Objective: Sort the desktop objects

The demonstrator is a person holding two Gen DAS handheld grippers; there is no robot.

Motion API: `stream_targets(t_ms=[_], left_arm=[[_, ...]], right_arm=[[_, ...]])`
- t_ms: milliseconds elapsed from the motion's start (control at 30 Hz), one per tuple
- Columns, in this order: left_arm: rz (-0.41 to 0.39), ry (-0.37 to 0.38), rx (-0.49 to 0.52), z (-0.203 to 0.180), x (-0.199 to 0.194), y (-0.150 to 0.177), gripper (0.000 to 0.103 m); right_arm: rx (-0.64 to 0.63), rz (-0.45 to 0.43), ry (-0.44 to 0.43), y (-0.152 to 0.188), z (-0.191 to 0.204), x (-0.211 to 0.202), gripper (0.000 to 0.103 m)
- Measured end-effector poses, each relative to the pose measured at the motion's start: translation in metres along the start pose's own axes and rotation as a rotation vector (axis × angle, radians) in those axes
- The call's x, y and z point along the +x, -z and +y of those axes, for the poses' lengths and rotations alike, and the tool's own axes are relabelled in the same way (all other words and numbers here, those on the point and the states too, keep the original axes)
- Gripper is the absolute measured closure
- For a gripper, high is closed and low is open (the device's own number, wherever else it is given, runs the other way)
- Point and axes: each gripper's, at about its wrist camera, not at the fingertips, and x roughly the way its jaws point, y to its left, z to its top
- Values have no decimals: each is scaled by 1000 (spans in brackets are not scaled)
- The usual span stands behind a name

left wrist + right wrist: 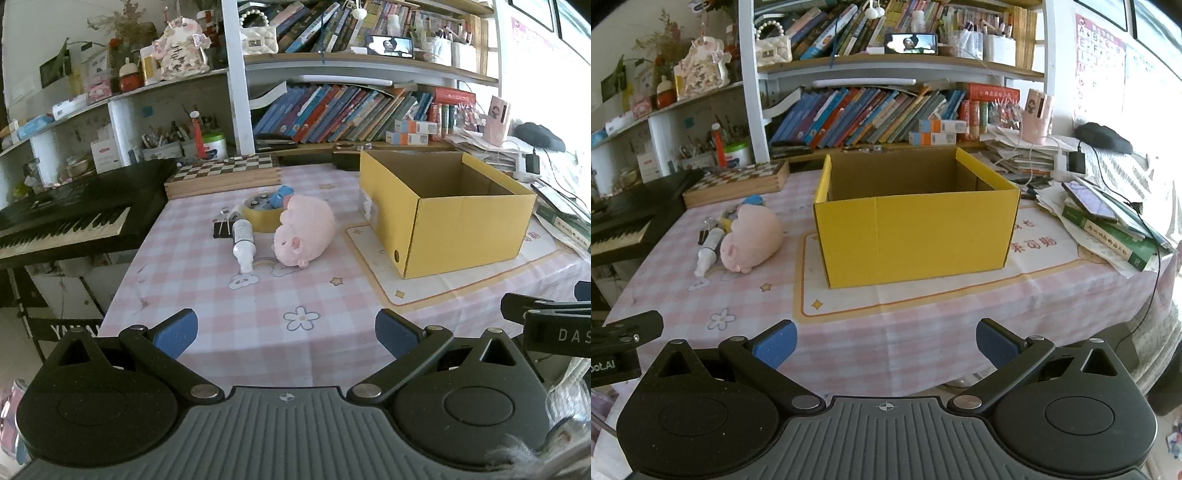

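— What do you see on the table (221, 347), from the biggest thing down?

— The table has a pink checked cloth. The biggest thing on it is the yellow box (916, 236). It stands open at the top on a cream mat (923, 295), and I see nothing inside from here. At the back left lies a chessboard (225, 173), flat against the shelf side.

— And the things to sort?

— They lie together left of the box, apart from it. The pink plush pig (304, 230) rests on its side. Just behind it, touching, is a roll of yellow tape (260, 218) with small things in its hole; I cannot tell what they are, only that one is blue. Beside the pig lies a white bottle (243, 240), its tip toward me, and next to it a black clip (221, 229).

— Your jaws?

— My left gripper (286, 332) is spread wide, with only cloth between the blue pads. My right gripper (886, 341) is the same, wide and holding nothing, facing the box.
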Motion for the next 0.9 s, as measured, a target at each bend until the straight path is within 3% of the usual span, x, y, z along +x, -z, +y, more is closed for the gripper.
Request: stream_targets(t_ms=[900], left_arm=[[9,-7,1,-1,3,1,0]], right_arm=[[1,8,5,1,1,-2,0]])
